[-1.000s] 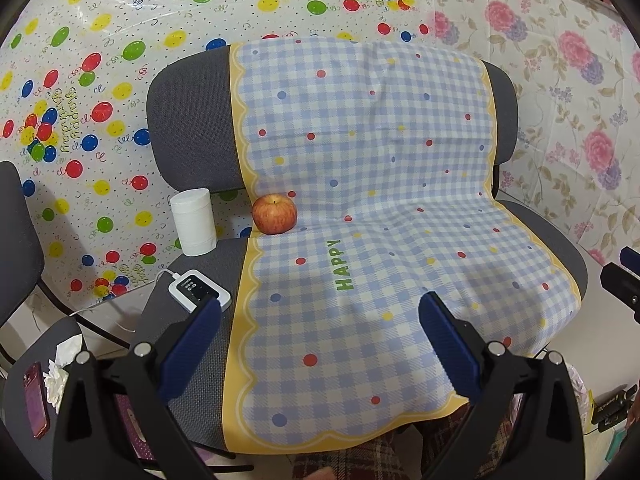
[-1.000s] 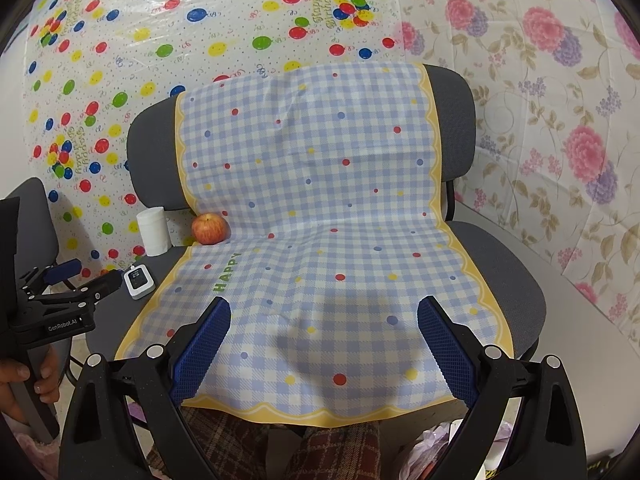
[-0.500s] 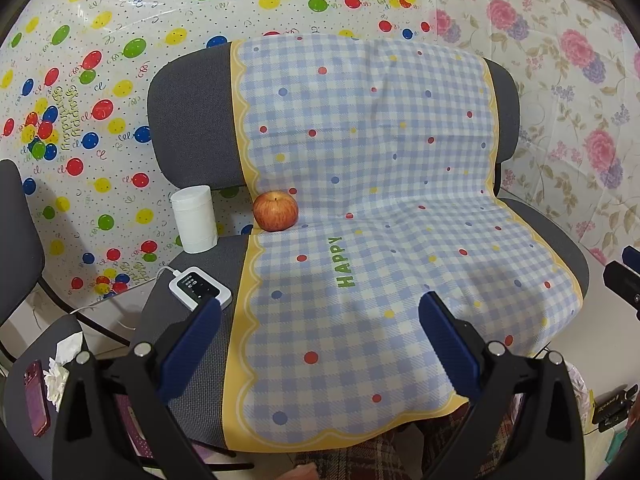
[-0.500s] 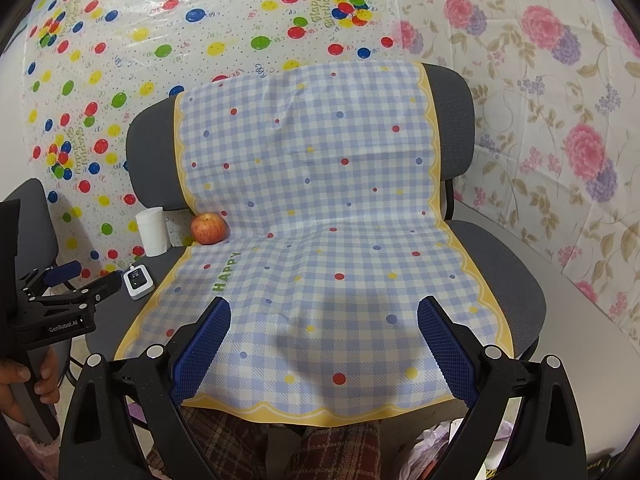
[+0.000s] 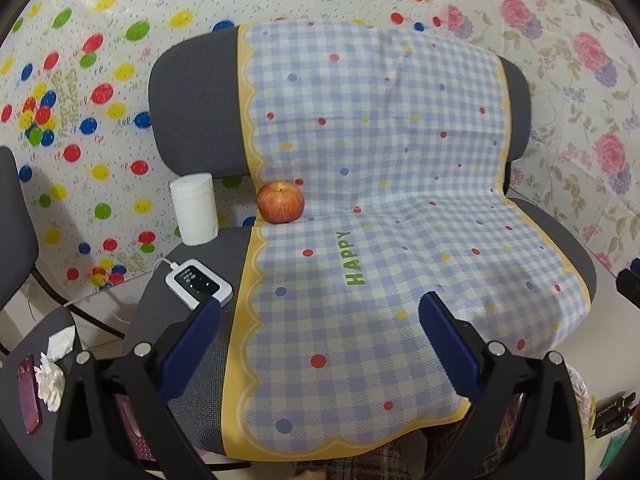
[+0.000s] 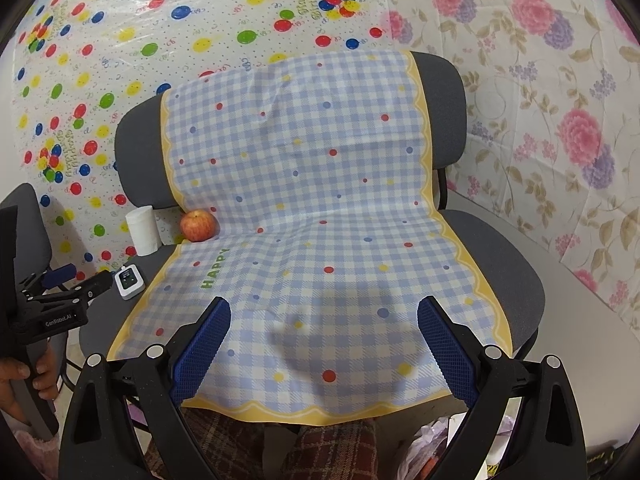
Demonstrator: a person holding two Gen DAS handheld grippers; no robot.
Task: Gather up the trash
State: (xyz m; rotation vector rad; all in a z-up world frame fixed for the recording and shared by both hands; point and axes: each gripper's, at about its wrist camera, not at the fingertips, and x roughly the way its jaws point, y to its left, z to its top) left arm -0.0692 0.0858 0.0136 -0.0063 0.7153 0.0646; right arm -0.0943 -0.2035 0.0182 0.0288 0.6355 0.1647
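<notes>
A grey chair [image 5: 192, 92] is draped with a blue checked cloth [image 5: 372, 184] marked HAPPY. A red apple [image 5: 280, 202] sits at the cloth's back left edge; it also shows in the right wrist view [image 6: 198, 225]. A crumpled white tissue [image 5: 51, 376] lies on a second seat at lower left. My left gripper [image 5: 320, 312] is open and empty above the seat's front. My right gripper [image 6: 323, 312] is open and empty over the cloth's front. The left gripper [image 6: 68, 280] also shows at the left of the right wrist view.
A white paper roll [image 5: 194, 209] and a white device with a cable [image 5: 198, 286] stand on the seat left of the cloth. A red phone [image 5: 28, 394] lies by the tissue. A plastic bag [image 6: 432, 448] sits below the chair's front. Patterned sheets cover the walls.
The left wrist view has shifted slightly, so the chair sits a little higher and to the right. Nothing was grasped. The right gripper has stayed still.
</notes>
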